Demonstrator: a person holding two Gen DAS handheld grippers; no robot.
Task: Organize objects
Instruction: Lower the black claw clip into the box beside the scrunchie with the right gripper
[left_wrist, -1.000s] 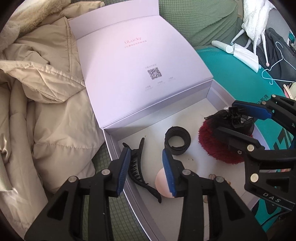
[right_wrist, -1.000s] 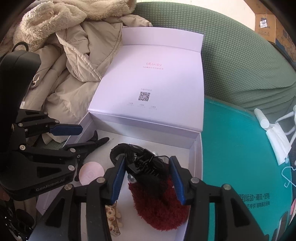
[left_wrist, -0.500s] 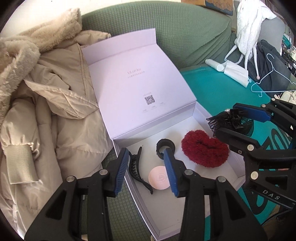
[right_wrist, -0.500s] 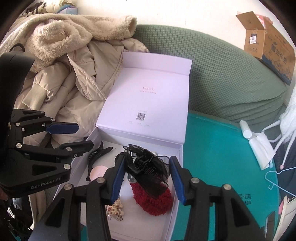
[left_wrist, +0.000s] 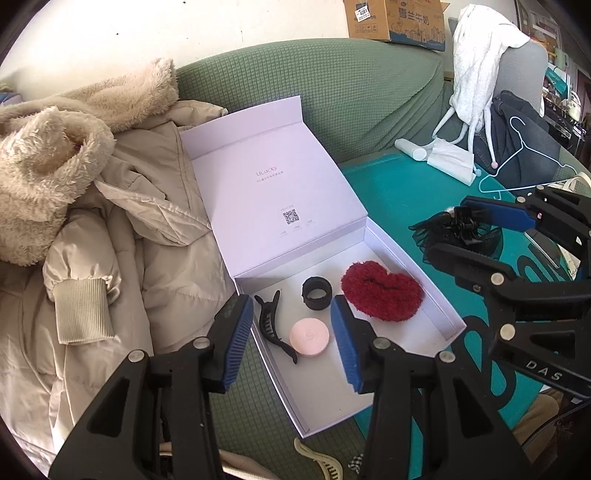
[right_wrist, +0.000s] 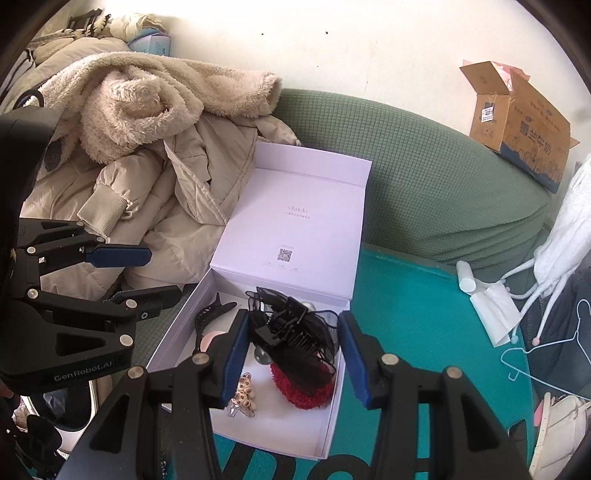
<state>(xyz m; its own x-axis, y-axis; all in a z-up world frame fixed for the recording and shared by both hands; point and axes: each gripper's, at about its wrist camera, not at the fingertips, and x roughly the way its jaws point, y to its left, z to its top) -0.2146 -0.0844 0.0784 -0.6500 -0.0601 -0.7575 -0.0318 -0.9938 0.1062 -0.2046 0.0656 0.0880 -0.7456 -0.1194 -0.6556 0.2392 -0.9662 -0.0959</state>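
Right now the right gripper (right_wrist: 291, 345) is clamped on a black hair clip (right_wrist: 295, 334) with thin comb teeth and floppy see-through net around it. It holds the clip up in the air over the white box (left_wrist: 448, 321).

That box is smooth stiff card with a flat lid (left_wrist: 273, 192) folded back against a puffy cream coat (left_wrist: 110, 236) with a fuzzy collar. Inside lie a fluffy red heart (left_wrist: 382, 291), a round black band (left_wrist: 317, 292), a flat pink disc (left_wrist: 309, 335) and a long curved black claw clip (left_wrist: 271, 326). From the right wrist view, a small shell trinket (right_wrist: 243, 400) lies there too.

The box sits partly on a teal mat (left_wrist: 399, 192) on a bumpy green sofa (left_wrist: 351, 96).

The left gripper (left_wrist: 291, 332) hangs above the near corner of the box, tipped downward. Its blue ribbed pads (left_wrist: 238, 339) are apart and opening wider, with nothing between them.
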